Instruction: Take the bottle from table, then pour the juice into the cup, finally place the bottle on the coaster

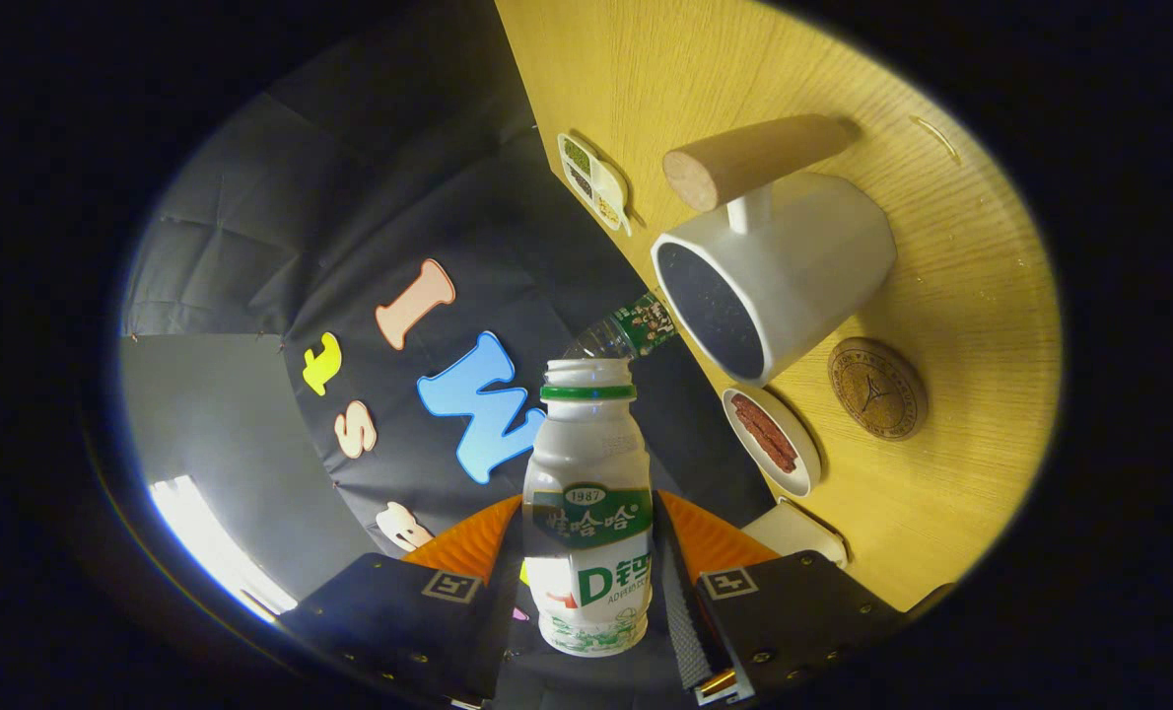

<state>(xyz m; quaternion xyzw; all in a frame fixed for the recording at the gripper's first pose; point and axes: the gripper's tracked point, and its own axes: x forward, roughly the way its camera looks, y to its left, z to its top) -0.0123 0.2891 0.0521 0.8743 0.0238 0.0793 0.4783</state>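
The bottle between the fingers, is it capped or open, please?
Open: the bottle, gripped by the gripper, shows a bare mouth above its green neck ring, no cap.

A light yellow wooden table (pixel 961 276) with fine grain carries a white cup (pixel 793 266) with a dark inside and a thick wooden handle, and close beside it lies a round brown coaster (pixel 877 388) with an embossed mark. Near the table's edge sit a small round white dish holding reddish-brown strips (pixel 772 440), a white rectangular object (pixel 796 532) next to that dish, and, beyond the cup, a narrow white divided tray (pixel 593 181) with green, dark and pale fillings.
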